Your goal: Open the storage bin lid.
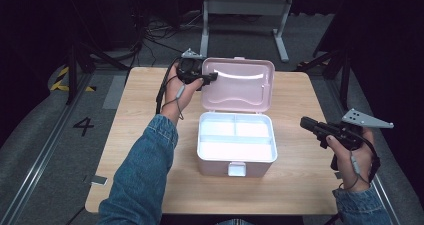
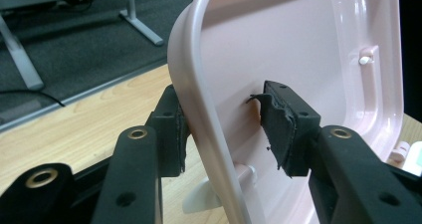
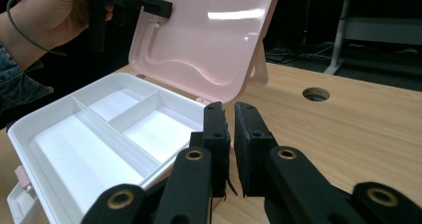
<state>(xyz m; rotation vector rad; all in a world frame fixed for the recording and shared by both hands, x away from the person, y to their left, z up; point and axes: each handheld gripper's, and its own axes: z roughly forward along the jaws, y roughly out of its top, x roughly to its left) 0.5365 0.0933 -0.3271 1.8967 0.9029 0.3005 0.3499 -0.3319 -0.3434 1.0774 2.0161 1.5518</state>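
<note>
Up close, the left gripper (image 2: 224, 129) straddles the raised pink lid's (image 2: 308, 59) left edge, jaws parted, one pad clear of it. From above, the white box (image 1: 237, 144) sits mid-table, the right gripper (image 1: 306, 123) hovering at its right, jaws nearly together on nothing.

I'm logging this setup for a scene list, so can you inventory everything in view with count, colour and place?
Storage box: one, white base with three compartments, table centre.
Lid: one, pink, hinged at the box's far edge, standing open.
Latch: one, pale pink, front wall of the box.
Table: one, light wood, with a round hole toward its right side.
Desk frame: one, grey, on the floor behind the table.
Left gripper: one, black, jaws straddling the lid's left edge; inner pad stands off it.
Right gripper: one, black, right of the box, jaws nearly together, nothing between.
Sleeves: two, blue denim, bottom of the high view.
</note>
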